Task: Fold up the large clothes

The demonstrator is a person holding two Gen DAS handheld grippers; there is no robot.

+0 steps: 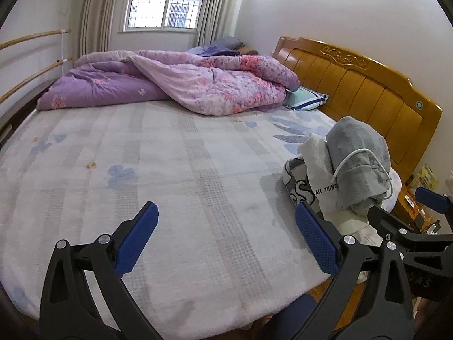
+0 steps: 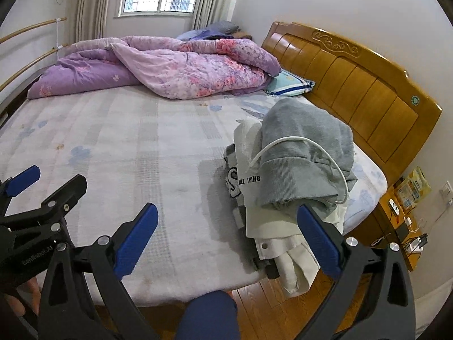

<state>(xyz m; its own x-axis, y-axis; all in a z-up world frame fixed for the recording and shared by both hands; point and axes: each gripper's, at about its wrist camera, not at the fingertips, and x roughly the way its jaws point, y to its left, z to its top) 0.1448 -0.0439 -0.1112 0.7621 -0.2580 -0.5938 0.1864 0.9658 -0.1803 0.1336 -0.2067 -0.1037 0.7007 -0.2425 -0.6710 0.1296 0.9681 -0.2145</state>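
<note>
In the left wrist view, the left gripper (image 1: 226,228) hangs over the near edge of a wide bed covered in a pale plush sheet with faint checks and blue flowers (image 1: 175,175). Its blue-padded fingers stand wide apart with nothing between them. To the right, near the bed's corner, lies a heap of clothes: a grey sweatshirt with ribbed hem and white drawcord (image 1: 358,155) on top, a white garment printed "ALL THING" (image 1: 320,175) under it, and a grey-and-white patterned piece (image 1: 296,180) at the bottom. The right gripper (image 1: 407,206) shows at the right edge, just beside the heap, also spread open. A crumpled purple floral quilt (image 1: 181,82) lies across the far side of the bed, against a carved honey-coloured wooden headboard (image 1: 365,85).

In the right wrist view, the right gripper (image 2: 228,228) is held above the bed's near edge, fingers wide and empty; its right finger sits in front of the heap's lower part, whether it touches I cannot tell. The grey sweatshirt (image 2: 300,144) tops the pile, the white garment (image 2: 271,221) spills over the mattress edge toward the wooden plank floor (image 2: 269,306). The left gripper (image 2: 51,180) appears at the left, open, over bare sheet (image 2: 127,141). A wooden bedside table with small items (image 2: 402,221) stands beside the headboard (image 2: 354,73).
</note>
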